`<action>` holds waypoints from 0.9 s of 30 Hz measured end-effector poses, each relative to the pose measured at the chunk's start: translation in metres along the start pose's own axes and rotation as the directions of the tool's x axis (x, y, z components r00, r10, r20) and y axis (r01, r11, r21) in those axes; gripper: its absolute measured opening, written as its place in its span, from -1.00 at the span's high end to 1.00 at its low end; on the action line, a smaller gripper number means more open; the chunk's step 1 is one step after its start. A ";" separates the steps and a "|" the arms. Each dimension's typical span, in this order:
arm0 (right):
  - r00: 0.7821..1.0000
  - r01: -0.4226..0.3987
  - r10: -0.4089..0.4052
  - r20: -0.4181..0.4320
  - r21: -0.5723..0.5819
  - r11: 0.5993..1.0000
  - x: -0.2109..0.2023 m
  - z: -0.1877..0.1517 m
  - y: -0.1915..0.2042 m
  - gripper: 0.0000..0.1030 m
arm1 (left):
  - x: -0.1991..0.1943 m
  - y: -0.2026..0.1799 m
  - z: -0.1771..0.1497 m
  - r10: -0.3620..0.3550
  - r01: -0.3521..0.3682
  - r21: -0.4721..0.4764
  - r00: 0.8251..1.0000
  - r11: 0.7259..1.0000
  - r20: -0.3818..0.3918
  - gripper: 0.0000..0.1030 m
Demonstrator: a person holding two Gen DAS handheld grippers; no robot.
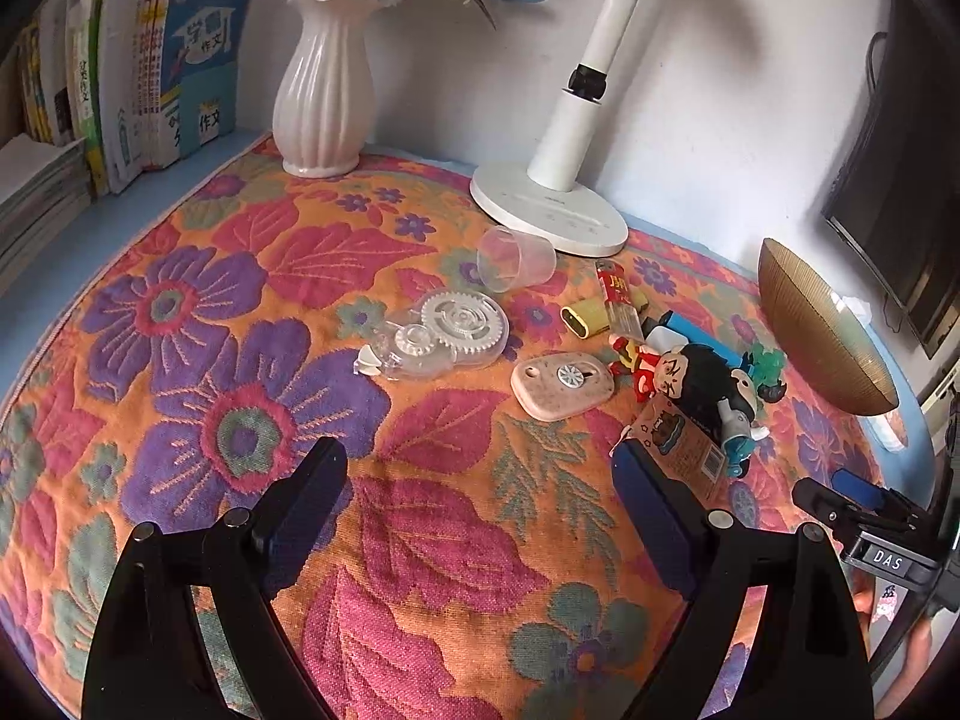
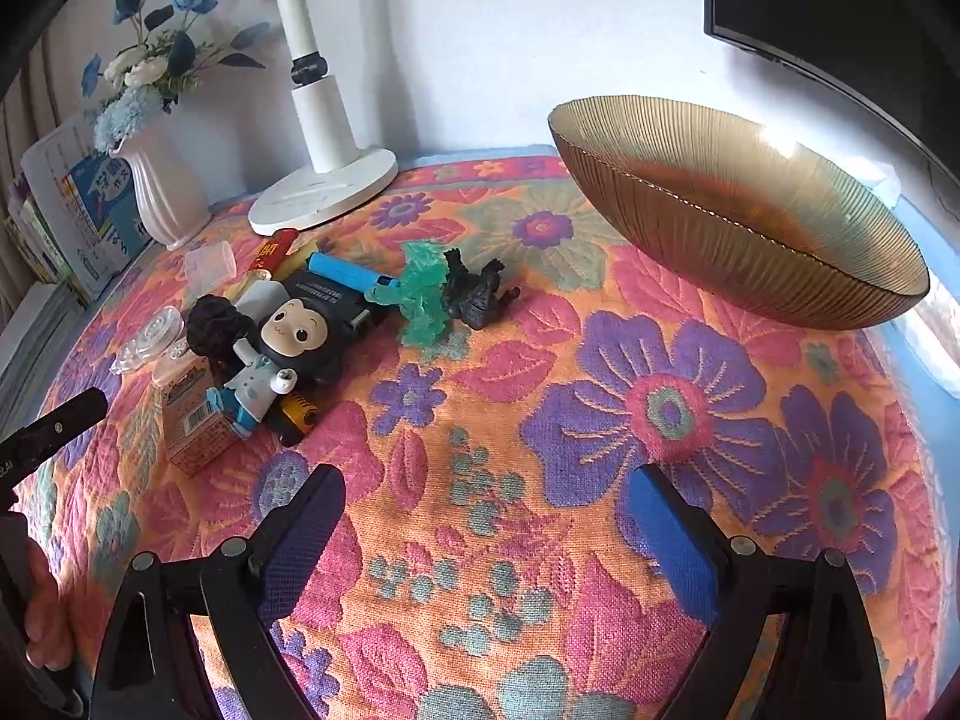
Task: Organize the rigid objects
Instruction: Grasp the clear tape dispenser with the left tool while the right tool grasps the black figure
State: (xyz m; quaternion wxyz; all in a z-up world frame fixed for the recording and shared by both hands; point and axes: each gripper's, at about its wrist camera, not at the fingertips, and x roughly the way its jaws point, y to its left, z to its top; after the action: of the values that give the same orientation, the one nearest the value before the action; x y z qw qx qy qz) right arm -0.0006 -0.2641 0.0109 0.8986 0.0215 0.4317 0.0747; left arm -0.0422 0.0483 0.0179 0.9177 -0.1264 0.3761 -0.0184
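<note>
Clutter [image 2: 282, 330] is gathered in a loose heap toward the far left of the surface [image 2: 480, 420] as seen in the right wrist view, while the ribbed gold bowl [image 2: 738, 228] is set at the far right edge. From the right gripper [image 2: 486, 531] the heap is found ahead and to the left, the bowl ahead and to the right. Both the right gripper and the left gripper [image 1: 480, 501] are spread wide above bare cloth, with nothing held or touched.
</note>
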 end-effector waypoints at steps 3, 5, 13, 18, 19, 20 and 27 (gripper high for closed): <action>1.000 -0.010 0.011 -0.026 0.038 0.999 0.001 0.002 -0.006 -0.84 | 0.001 -0.004 0.004 0.031 -0.029 0.048 0.999 0.998 -0.031 -0.73; 0.996 -0.049 0.056 -0.075 0.099 0.994 0.004 0.005 -0.015 -0.84 | -0.001 -0.008 0.013 0.074 -0.066 0.158 0.996 0.985 -0.050 -0.73; 0.993 -0.075 0.085 -0.081 0.127 0.989 0.019 0.049 -0.008 -0.11 | 0.035 0.023 0.051 0.131 -0.078 0.346 0.982 0.935 -0.133 -0.46; 0.997 -0.003 0.012 -0.075 0.114 0.993 0.046 0.063 -0.012 -0.08 | 0.059 0.034 0.061 0.074 -0.007 0.333 0.979 0.943 -0.189 -0.44; 0.998 -0.013 0.020 -0.065 0.108 0.994 0.049 0.065 -0.012 -0.08 | 0.063 0.032 0.062 0.070 0.000 0.335 0.978 0.942 -0.199 -0.44; 0.998 -0.014 0.019 -0.056 0.095 0.995 0.051 0.067 -0.009 -0.08 | 0.067 0.028 0.061 0.070 0.004 0.341 0.977 0.940 -0.203 -0.44; 0.999 -0.036 0.036 -0.013 0.028 0.999 0.055 0.072 0.003 0.36 | 0.073 -0.002 0.059 0.037 0.036 0.395 0.984 0.918 -0.176 0.22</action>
State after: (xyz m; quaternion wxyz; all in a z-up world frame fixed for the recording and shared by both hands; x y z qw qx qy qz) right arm 0.0887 -0.2509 0.0136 0.8939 0.0413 0.4381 0.0849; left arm 0.0511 0.0500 0.0089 0.8865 0.0645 0.4460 -0.1052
